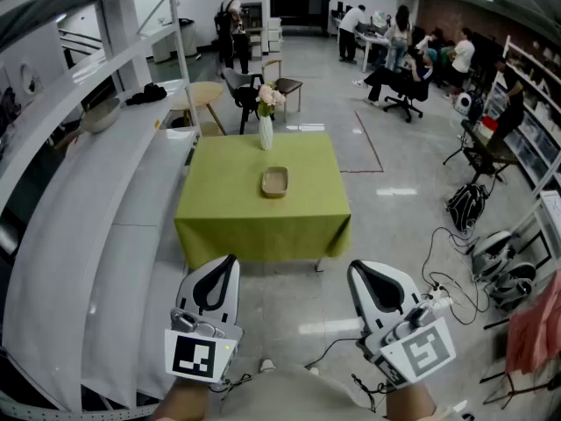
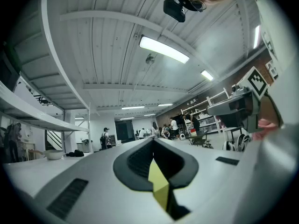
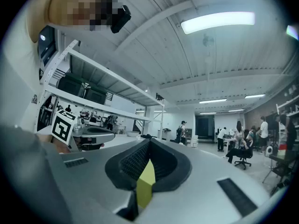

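Note:
Both grippers are held low at the bottom of the head view, above the grey floor and short of a table with a green cloth (image 1: 254, 222). My left gripper (image 1: 224, 265) and my right gripper (image 1: 361, 272) have their jaws closed together with nothing between them. On the table stand a white vase with pink flowers (image 1: 266, 130) and a small wooden tray (image 1: 274, 182). In the left gripper view the left gripper (image 2: 153, 143) shows only a thin green sliver between its pads. The right gripper (image 3: 149, 143) looks the same in its own view.
A long white shelf rack (image 1: 88, 209) runs along the left, with a bowl (image 1: 99, 115) on it. Chairs (image 1: 250, 90) and a round wooden table (image 1: 206, 95) stand behind the green table. Cables (image 1: 447, 279) and gear lie at the right. Several people are at the back.

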Demonstrator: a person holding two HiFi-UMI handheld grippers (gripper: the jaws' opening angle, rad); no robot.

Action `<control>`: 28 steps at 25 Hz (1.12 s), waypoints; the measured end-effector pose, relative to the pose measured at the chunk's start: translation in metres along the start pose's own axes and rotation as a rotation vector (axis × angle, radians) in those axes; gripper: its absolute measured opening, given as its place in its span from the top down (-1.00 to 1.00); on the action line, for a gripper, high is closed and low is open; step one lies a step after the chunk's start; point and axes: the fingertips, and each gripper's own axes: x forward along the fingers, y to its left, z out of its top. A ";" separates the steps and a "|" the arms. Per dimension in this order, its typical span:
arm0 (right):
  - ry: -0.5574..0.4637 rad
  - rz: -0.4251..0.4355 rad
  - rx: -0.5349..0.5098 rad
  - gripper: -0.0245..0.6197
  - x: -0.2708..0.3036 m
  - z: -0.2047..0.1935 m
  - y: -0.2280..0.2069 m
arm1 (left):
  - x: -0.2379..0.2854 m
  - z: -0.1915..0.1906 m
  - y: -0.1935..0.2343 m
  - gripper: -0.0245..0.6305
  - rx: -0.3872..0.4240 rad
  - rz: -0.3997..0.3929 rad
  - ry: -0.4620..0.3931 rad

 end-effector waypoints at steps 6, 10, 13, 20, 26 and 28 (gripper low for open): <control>-0.021 -0.013 0.040 0.90 0.001 -0.001 -0.001 | -0.003 -0.003 0.005 0.91 0.001 0.001 0.005; -0.012 -0.021 0.034 0.90 0.000 -0.004 -0.001 | -0.006 -0.005 0.006 0.91 0.002 0.004 0.006; -0.010 -0.020 0.035 0.90 0.001 -0.004 0.002 | -0.008 -0.006 0.006 0.91 -0.004 0.006 0.006; 0.021 -0.026 0.037 0.90 0.018 -0.010 0.011 | -0.011 -0.009 0.023 0.91 -0.006 0.006 0.012; 0.051 -0.046 0.033 0.90 0.034 -0.013 0.022 | -0.017 -0.016 0.047 0.91 -0.017 0.003 0.022; 0.053 -0.058 0.028 0.90 0.041 -0.014 0.023 | -0.016 -0.020 0.054 0.91 -0.017 -0.003 0.021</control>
